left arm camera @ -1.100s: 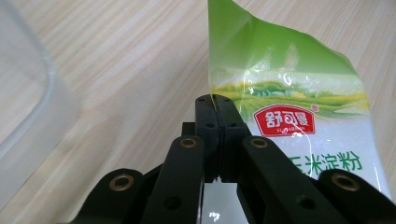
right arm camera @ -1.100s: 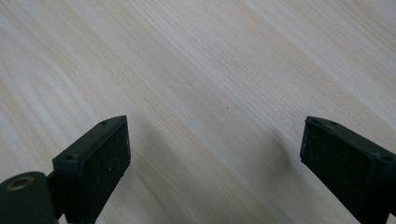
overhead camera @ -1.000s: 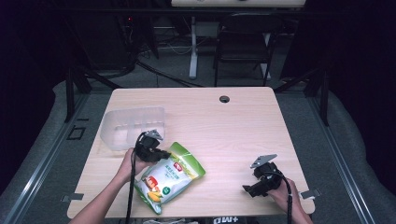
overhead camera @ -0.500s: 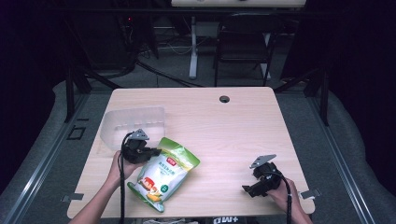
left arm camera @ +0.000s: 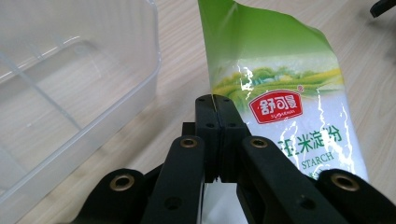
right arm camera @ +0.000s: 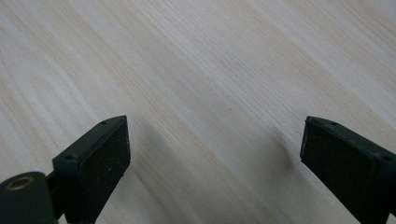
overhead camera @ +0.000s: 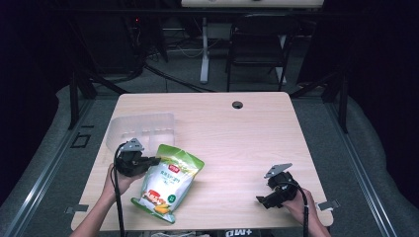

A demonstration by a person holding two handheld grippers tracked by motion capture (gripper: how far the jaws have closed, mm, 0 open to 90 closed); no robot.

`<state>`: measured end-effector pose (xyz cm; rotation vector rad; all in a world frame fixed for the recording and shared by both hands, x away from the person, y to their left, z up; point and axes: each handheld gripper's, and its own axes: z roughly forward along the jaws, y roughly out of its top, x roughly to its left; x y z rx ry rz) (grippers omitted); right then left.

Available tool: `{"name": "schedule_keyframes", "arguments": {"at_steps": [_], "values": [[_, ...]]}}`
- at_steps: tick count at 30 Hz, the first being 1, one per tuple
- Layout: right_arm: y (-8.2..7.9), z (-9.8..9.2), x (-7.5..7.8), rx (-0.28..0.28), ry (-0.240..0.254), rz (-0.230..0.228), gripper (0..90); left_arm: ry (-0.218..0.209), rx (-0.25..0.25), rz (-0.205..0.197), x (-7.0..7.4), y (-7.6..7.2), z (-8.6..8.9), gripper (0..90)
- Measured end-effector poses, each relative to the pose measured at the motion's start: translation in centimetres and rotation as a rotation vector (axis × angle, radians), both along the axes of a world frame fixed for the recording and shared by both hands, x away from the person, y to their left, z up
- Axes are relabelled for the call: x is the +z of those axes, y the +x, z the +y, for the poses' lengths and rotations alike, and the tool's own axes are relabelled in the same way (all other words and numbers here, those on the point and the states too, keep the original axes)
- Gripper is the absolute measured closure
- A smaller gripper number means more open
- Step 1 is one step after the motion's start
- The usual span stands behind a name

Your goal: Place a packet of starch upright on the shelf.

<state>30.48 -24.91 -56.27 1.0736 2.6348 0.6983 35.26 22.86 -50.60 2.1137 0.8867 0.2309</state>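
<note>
Shifted toward the table's left edge since a second ago, the left gripper now sits just in front of the clear plastic tub, carrying the green starch bag along with it; the right gripper has kept its place near the front right corner. From the left gripper view, the two black jaws meet flat together, pinching the bag's thin sealed edge between them. The bag stretches away from the jaws, its green top and red label facing up, its body slanting across the wood. From above, the bag lies tilted, upper corner at the jaws, lower end close to the table's front edge. The tub stands just beside the bag's top, its near wall close to the closed jaws, ribbed floor visible through the plastic.

Across the table, well apart from the bag, the right gripper rests low with jaws spread wide, nothing between its pads but bare wood.

Pale, light-grained wood covers the table, which has rounded corners and a small dark cable hole near its far edge. Beyond it the room is dim: a dark chair, a white desk leg, trailing cables and grey floor around the frame.
</note>
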Motion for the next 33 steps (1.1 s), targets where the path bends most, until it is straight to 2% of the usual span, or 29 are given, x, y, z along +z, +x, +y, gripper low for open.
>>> {"name": "schedule_keyframes", "arguments": {"at_steps": [5,9,11,12,16,19,23,32,33], "values": [[0.0,0.0,0.0,0.004,-0.002,0.001,7.8,-0.027,0.029,-0.015,0.1,-0.4,0.9,89.7],[0.0,-0.1,0.1,-0.002,-0.006,-0.003,7.8,-0.025,0.053,-0.035,0.5,-0.8,1.3,89.8],[-0.1,0.0,0.0,-0.001,0.009,-0.001,7.8,-0.029,0.065,-0.036,0.7,-1.1,1.5,89.9],[-0.1,0.0,0.1,0.001,-0.002,-0.003,7.8,-0.031,0.072,-0.031,0.8,-1.2,1.6,90.0],[-0.1,0.0,0.0,0.000,0.008,0.000,7.8,-0.040,0.084,-0.031,1.3,-1.8,2.1,90.0],[-0.1,0.0,0.0,0.001,0.007,0.000,7.8,-0.079,0.080,-0.026,1.7,-2.2,2.6,90.0],[0.0,0.0,0.1,0.005,-0.006,0.001,7.8,-0.137,0.079,0.001,2.2,-2.8,3.4,90.0],[-0.1,0.0,0.1,0.003,-0.010,-0.003,7.8,-0.164,0.083,0.010,4.1,-4.1,4.8,90.0],[-0.1,0.0,0.1,0.003,-0.009,-0.003,7.8,-0.169,0.084,0.000,4.3,-4.3,5.0,90.0]]}}
